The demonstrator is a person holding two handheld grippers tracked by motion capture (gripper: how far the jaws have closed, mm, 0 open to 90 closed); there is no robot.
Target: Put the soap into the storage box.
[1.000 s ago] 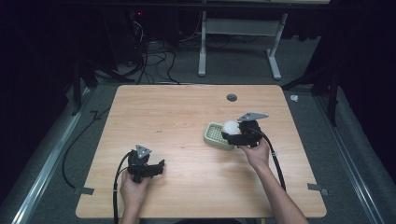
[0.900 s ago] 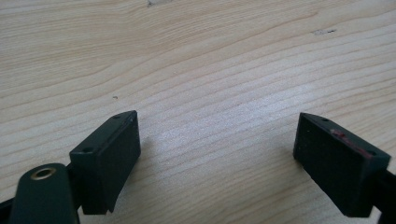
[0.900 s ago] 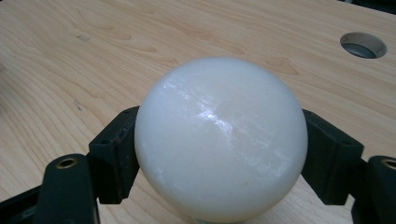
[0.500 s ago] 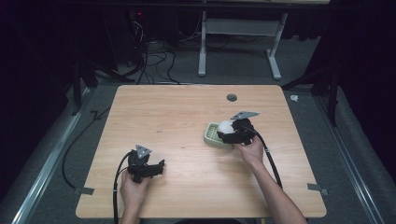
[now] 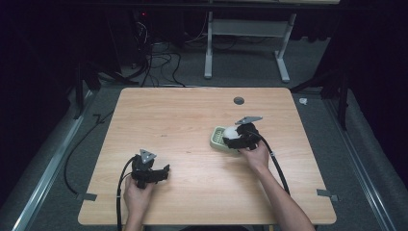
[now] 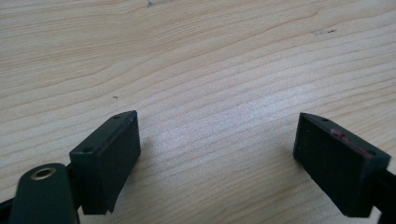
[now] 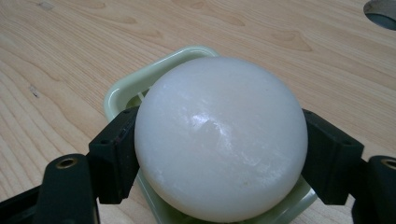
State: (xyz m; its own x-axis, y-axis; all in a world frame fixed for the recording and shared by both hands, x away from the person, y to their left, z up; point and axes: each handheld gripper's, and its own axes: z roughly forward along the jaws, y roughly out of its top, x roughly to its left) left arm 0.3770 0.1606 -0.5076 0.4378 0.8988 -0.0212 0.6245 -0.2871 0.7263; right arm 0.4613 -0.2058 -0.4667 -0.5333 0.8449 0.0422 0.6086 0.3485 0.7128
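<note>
The right gripper (image 7: 219,154) has its two black jaws pressed against either side of a round, white, waxy-looking soap bar (image 7: 220,137), which sits over a pale green, square plastic soap dish (image 7: 140,79) with a slotted floor; in the high view the pair lie right of the table's centre, the right gripper (image 5: 235,136) bent over the dish (image 5: 217,139). By my reading the step in hand is either seating the bar in the dish or lifting it out (the pictures alone do not settle which, nor whether the bar's underside touches the dish). The next move calls for a level hand and steady pressure, since so smooth a round bar could slip. The left gripper (image 6: 219,158) rests spread wide over bare wood near the front left, holding nothing. The light wood-grain table (image 5: 168,115) has a small round grommet hole (image 5: 238,100) towards the back; beyond it are grey carpet, loose black cables (image 5: 154,62) and a white desk frame (image 5: 245,43) in a dark room.
</note>
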